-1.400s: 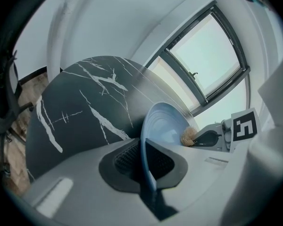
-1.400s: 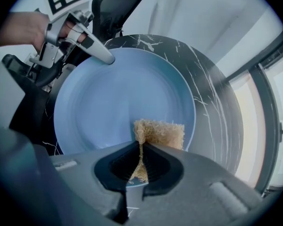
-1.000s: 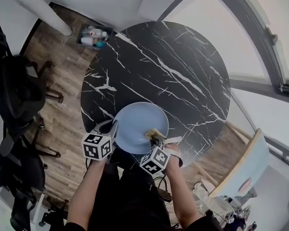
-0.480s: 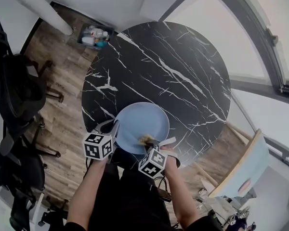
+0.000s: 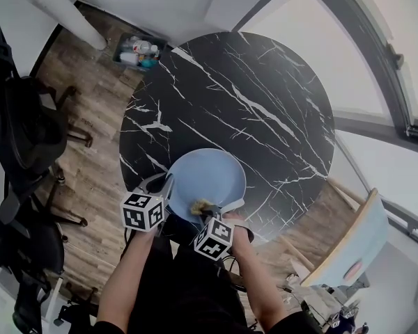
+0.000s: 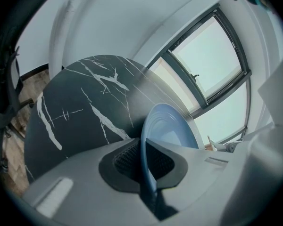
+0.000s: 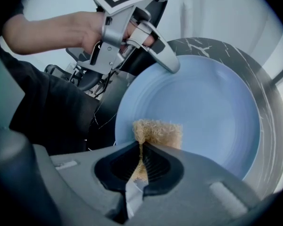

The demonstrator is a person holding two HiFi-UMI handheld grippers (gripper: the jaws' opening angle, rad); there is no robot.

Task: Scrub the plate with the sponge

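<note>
Your right hand-held gripper [image 7: 141,150], clamped on the sponge [image 7: 158,132], has slid left across the blue plate [image 5: 207,175]; your left hand-held gripper [image 6: 144,161] pinches the rim, steadying it over the tabletop [image 5: 265,103].

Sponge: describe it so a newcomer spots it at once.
At the near edge of the round black marble table is a blue plate. On its near side, pinched in the right gripper's jaws, is the sponge: a tan, fibrous pad against smooth blue.

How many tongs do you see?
2. The left tongs grip the blue plate by its rim on the person's left; the right tongs hold a tan sponge at the plate's near edge.
</note>
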